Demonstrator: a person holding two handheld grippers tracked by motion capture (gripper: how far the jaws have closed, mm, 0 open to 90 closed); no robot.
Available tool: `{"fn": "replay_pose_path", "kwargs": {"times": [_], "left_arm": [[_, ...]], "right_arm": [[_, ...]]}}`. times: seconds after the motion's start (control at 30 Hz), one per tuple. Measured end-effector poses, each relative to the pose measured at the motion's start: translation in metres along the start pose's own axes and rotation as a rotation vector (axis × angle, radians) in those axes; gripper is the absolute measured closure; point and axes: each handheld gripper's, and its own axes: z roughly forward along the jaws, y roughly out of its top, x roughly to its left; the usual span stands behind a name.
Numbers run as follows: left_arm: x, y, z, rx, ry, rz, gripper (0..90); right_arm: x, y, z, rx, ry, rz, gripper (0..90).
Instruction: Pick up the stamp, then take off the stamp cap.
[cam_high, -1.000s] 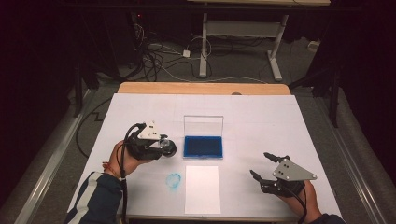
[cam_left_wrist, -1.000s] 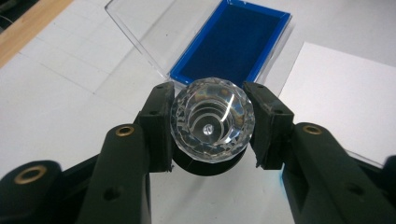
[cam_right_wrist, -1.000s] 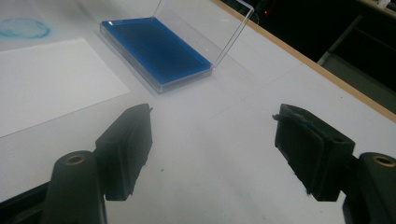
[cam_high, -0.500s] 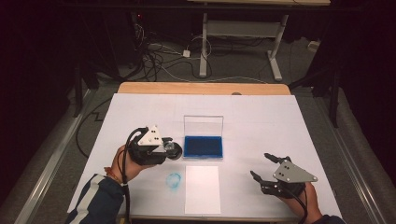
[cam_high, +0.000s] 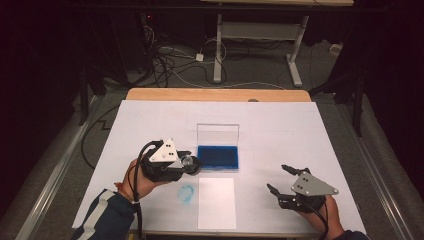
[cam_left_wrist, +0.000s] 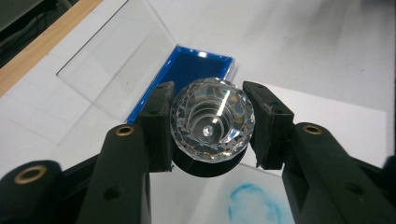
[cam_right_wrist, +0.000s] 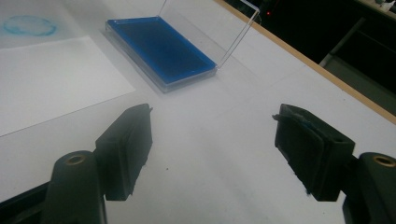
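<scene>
Left gripper (cam_left_wrist: 212, 126) jaws clamp faceted crystal stamp (cam_left_wrist: 212, 120), held above table just beside blue ink pad (cam_high: 218, 156) in open clear case (cam_high: 217, 134). Blue ring print (cam_high: 186, 192) lies below on table (cam_high: 150, 115), beside white paper sheet (cam_high: 216, 202). Right gripper (cam_high: 280, 178) rests near table's edge, jaws wide, nothing between.

Lab – floor cables (cam_high: 170, 60), desk frame (cam_high: 260, 35)
</scene>
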Motion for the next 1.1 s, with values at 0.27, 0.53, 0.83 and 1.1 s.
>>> {"fn": "replay_pose_path", "kwargs": {"times": [0.27,0.53,0.83,1.1], "left_arm": [[-0.011,0.004,0.005,0.0,-0.017,0.028,54.6],[-0.02,0.009,0.007,-0.017,-0.063,0.041,54.5],[-0.023,0.011,0.007,-0.073,-0.111,0.034,54.6],[-0.028,0.012,0.013,-0.12,-0.16,0.009,54.6]], "right_arm": [[0.002,0.001,0.003,0.004,0.019,-0.01,27.5],[0.01,0.008,0.014,0.014,0.063,-0.028,26.7],[0.038,0.034,0.05,0.009,0.193,-0.077,26.7],[0.063,0.061,0.078,-0.024,0.293,-0.094,25.0]]}}
